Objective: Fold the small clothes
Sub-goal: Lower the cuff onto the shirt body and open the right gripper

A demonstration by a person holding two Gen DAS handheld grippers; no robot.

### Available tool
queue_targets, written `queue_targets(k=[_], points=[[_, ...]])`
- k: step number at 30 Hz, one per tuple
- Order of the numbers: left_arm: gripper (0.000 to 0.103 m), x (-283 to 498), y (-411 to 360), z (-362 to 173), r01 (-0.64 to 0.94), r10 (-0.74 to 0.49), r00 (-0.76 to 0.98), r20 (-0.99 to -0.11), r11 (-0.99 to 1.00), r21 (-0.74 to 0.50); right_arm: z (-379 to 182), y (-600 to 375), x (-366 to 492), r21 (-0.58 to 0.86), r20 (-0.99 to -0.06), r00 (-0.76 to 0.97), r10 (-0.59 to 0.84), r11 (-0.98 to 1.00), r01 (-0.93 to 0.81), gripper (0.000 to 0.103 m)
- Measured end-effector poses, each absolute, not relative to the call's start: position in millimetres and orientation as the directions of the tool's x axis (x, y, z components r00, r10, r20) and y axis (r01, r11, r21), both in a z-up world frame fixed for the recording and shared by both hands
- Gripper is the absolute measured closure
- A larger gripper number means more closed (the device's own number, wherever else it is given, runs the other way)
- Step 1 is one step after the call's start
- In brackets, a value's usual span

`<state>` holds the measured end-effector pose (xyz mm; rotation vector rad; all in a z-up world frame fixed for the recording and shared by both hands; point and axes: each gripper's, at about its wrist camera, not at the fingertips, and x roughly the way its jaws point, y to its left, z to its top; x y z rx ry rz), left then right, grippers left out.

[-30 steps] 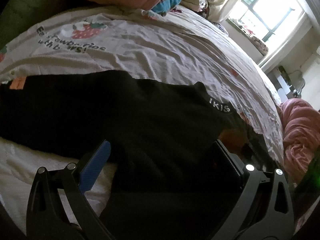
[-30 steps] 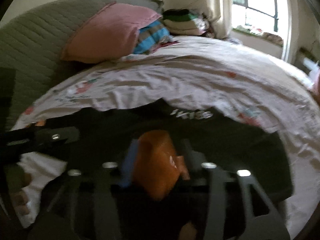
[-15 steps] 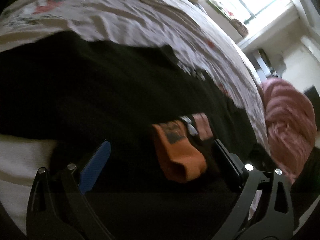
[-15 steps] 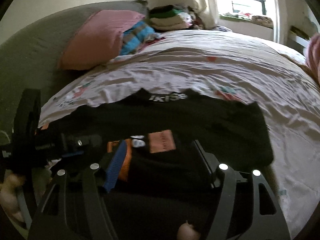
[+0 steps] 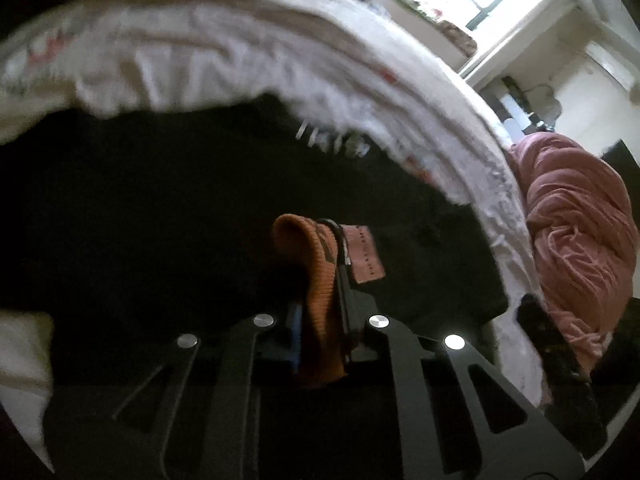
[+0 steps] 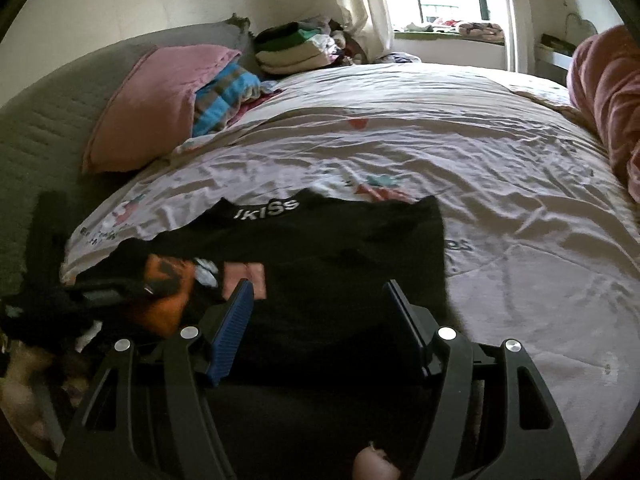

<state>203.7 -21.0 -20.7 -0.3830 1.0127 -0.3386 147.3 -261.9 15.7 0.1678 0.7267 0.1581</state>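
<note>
A black garment (image 5: 160, 220) with white lettering at its collar lies spread on the bed sheet (image 6: 440, 140). An orange knitted part (image 5: 316, 272) and a pink label (image 5: 364, 254) show on it. My left gripper (image 5: 320, 320) is shut on the orange part, which stands pinched between its fingers. In the right wrist view the same black garment (image 6: 340, 248) lies under my right gripper (image 6: 320, 316), which is open with only flat black cloth below its fingers. The orange part (image 6: 168, 292) sits left of it, held by the dark left gripper (image 6: 108, 292).
A pink pillow (image 6: 148, 104) and a striped blue cloth lean on the grey headboard at the back left. Folded clothes (image 6: 296, 48) are stacked by the window. A bunched pink blanket (image 5: 576, 248) lies at the bed's right edge.
My left gripper went from wide open to shut on the orange part. My right gripper shifted to the right, off the orange part, and now stands over plain black cloth.
</note>
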Motion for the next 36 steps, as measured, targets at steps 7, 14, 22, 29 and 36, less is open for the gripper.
queue_targets(k=[7,14,22,29,36], points=[[0.097,195,-2,31,0.144,-0.409,0.611,-0.677,0.899,-0.413,14,-284,148,0.201,-0.65,0.745,0.15,0.979,-0.022,0.038],[0.097,191,23,11,0.087,-0.362,0.606,-0.708,0.915,-0.393,11,-277,151,0.156,-0.66,0.741,0.126,0.987,-0.029,0.038],[0.093,192,49,-18,-0.01,-0.289,0.592,-0.752,0.931,-0.366,-6,-235,170,0.071,-0.709,0.693,0.131,0.991,-0.115,0.038],[0.077,193,41,-19,0.006,-0.267,0.574,-0.774,0.947,-0.322,-30,-203,191,0.034,-0.757,0.636,0.151,0.981,-0.192,0.038],[0.062,195,40,-67,-0.036,-0.238,0.483,-0.843,0.956,-0.291,-60,-201,202,0.041,-0.82,0.559,0.126,0.986,-0.163,0.038]])
